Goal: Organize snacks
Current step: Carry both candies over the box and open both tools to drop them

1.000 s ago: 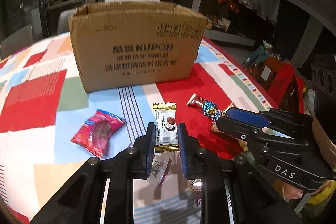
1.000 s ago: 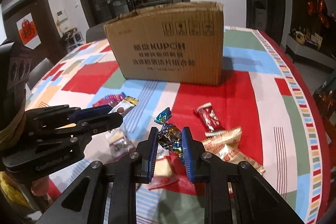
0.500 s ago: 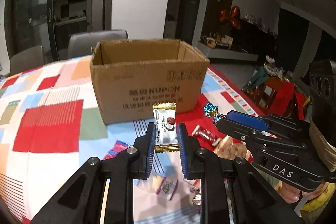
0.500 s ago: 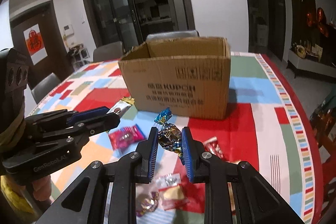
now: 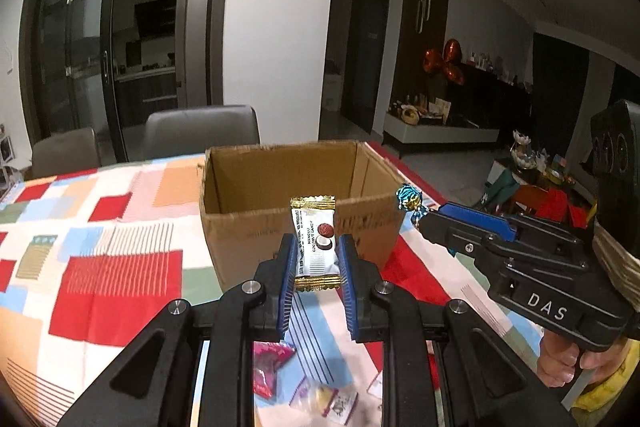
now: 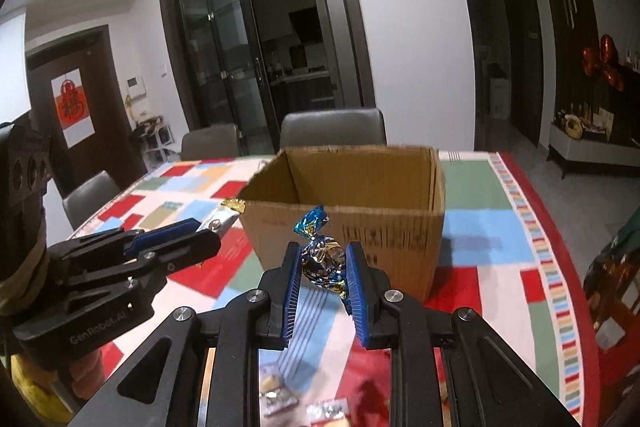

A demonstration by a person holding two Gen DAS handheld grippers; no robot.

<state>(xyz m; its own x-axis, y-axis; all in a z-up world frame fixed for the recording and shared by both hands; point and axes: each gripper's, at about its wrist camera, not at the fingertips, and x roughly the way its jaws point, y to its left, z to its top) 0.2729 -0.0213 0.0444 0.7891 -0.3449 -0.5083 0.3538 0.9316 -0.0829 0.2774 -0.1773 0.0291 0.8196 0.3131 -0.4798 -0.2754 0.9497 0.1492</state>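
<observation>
Snacks (image 5: 276, 367) on table blurred, partly hidden behind jaws.

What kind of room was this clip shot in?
Most likely a home dining area: a table under a patchwork tablecloth, grey dining chairs behind it, and glass sliding doors that appear to open onto a kitchen.

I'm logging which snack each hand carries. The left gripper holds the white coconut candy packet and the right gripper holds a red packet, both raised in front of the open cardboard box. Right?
Not quite. The right gripper holds a blue and gold foil-wrapped candy, not a red packet; the right wrist view shows it. The left gripper does hold the white coconut candy packet, both before the open cardboard box.
</observation>
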